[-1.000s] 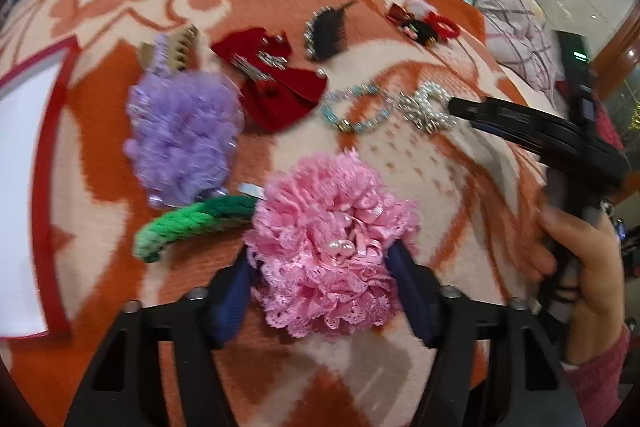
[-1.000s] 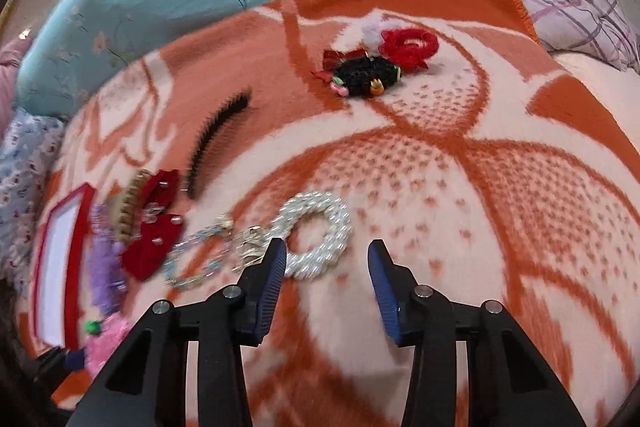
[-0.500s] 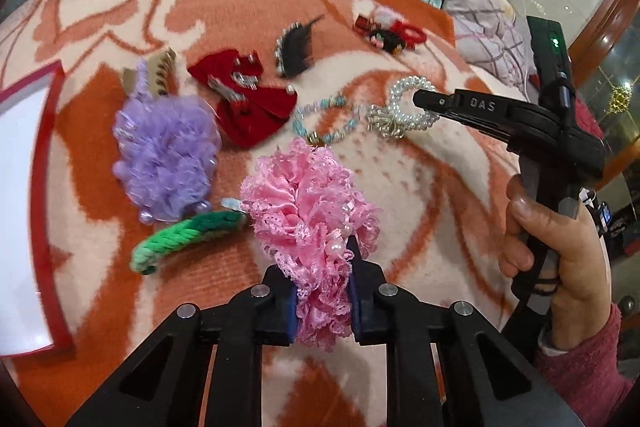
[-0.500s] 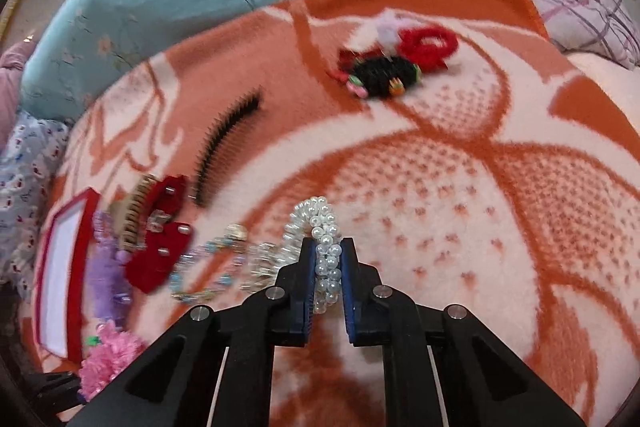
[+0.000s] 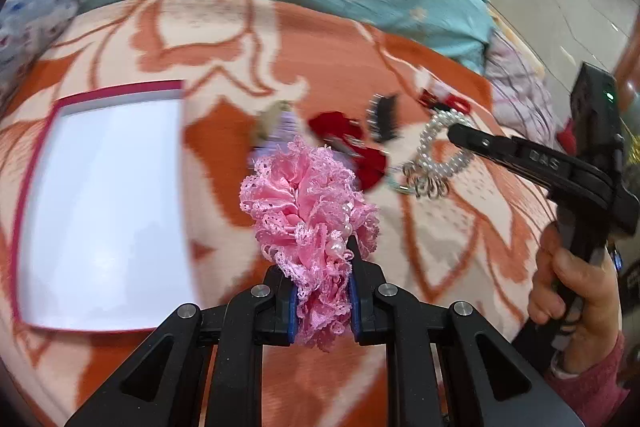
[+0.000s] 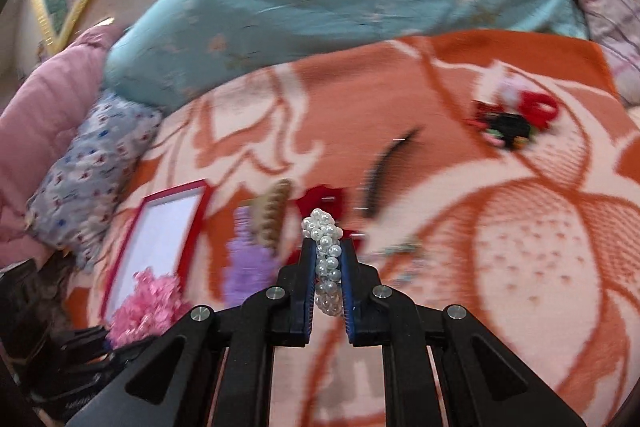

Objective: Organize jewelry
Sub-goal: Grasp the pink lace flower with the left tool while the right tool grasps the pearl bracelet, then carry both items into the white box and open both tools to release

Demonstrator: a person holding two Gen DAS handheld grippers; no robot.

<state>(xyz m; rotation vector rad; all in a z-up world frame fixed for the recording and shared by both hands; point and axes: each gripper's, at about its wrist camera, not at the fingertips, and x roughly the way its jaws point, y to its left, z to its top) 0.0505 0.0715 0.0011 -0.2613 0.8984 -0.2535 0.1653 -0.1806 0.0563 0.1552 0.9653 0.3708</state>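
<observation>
Pink lace scrunchie (image 5: 308, 203), white pearl bracelet (image 6: 327, 259); blanket (image 6: 500, 247) orange w/ cream floral pattern — tray (image 5: 104, 203) white, red rim; teal quilt (image 6: 320, 7).

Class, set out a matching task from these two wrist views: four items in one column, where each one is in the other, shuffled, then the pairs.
Items
1. pink lace flower
2. pearl bracelet
3. red-rimmed white tray
4. black comb

Where
A. lying loose on the blanket
B. clamped in the right claw
C. empty, on the blanket
D. clamped in the left claw

Pairs: 1-D, 2-B, 3-C, 4-A
</observation>
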